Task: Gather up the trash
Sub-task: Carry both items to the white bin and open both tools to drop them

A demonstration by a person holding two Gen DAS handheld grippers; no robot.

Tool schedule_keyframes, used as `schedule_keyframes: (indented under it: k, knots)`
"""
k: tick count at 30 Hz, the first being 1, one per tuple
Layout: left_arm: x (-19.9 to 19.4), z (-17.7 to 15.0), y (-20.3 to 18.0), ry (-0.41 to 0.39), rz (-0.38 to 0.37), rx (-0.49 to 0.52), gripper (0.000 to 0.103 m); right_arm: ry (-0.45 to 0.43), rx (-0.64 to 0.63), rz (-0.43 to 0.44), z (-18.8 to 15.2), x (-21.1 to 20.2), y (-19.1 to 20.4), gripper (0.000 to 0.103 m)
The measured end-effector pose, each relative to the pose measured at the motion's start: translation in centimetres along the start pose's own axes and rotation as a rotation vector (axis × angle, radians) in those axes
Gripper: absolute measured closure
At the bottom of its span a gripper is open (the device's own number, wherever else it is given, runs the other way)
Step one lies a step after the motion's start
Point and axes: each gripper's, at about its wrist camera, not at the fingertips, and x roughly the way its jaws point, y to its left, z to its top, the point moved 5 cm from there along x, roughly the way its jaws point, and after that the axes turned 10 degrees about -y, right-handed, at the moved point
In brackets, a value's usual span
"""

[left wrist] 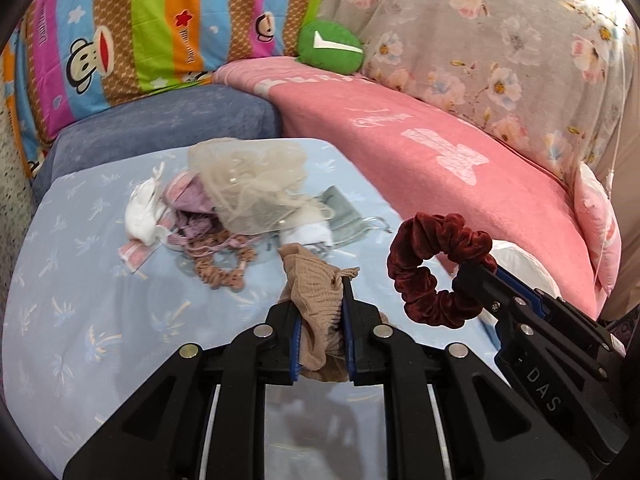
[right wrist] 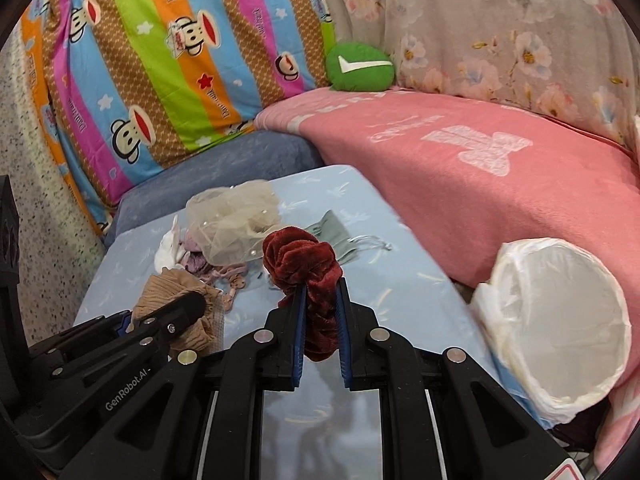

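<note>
Left gripper [left wrist: 322, 280] clamped on tan ribbed knit cloth [left wrist: 316, 292], right gripper [right wrist: 321, 284] on dark red velvet scrunchie [right wrist: 304, 260], both above bench [left wrist: 80, 280]. Advice: keep clamps firm, swing to white-lined bin [right wrist: 560, 320], release over opening.

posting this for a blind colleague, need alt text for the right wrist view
The right tool grips a dark red velvet scrunchie above a light blue table. A white-lined bin stands open at the right. At the left, the left tool holds a tan fabric piece near a pile of small fabric items.
</note>
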Motion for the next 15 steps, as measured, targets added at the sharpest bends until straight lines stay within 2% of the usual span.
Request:
schedule_keyframes:
  k: [15]
  knots:
    - [-0.4,0.1,-9.9,-0.013,-0.121,0.111,0.087,-0.070,0.080,-0.112,1.2,-5.9,-9.1,0.090]
